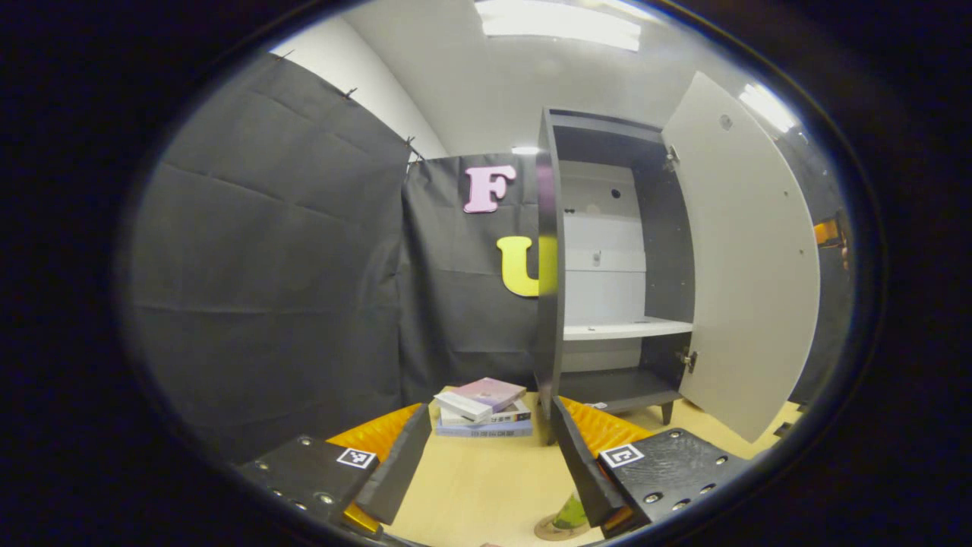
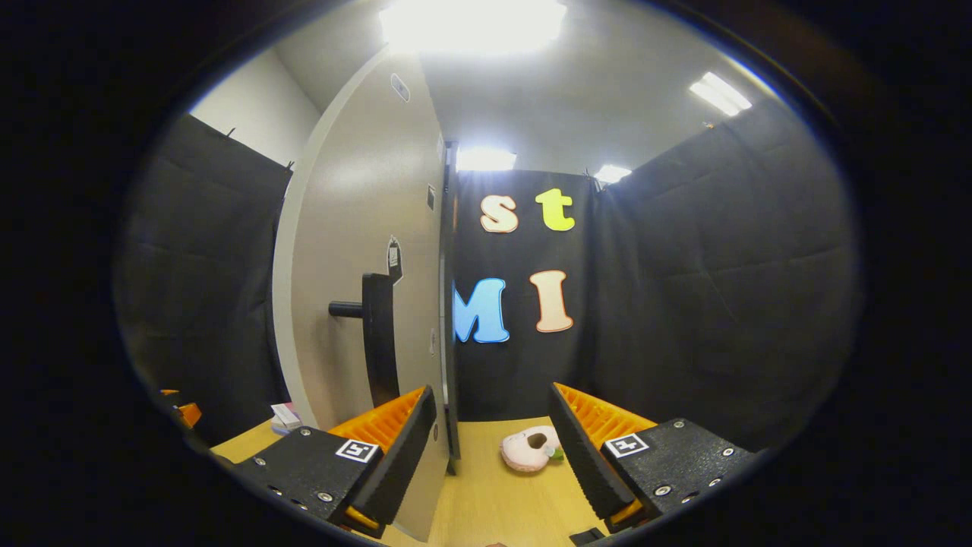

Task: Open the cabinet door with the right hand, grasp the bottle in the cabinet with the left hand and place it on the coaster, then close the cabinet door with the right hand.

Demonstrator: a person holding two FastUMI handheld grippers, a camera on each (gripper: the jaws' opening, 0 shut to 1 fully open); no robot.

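Note:
The dark cabinet [image 1: 548, 251] stands open on the wooden table, its pale door [image 1: 748, 273] swung out to the right. Its white shelf [image 1: 626, 329] and dark bottom shelf are bare. At the bottom edge of the left gripper view a greenish object [image 1: 571, 513], perhaps the bottle's base, rests on a round tan coaster [image 1: 548, 529], partly hidden by a finger. My left gripper [image 1: 490, 410] is open above it, holding nothing. The right gripper view faces the door's outer side [image 2: 342, 251]; its black handle [image 2: 377, 334] is just left of my open right gripper [image 2: 492, 395].
A stack of books [image 1: 484, 407] lies on the table left of the cabinet. A pink plush toy [image 2: 530, 448] sits on the table by the back wall. An orange gripper part [image 1: 829, 231] shows past the door's edge. Black cloth walls close in all sides.

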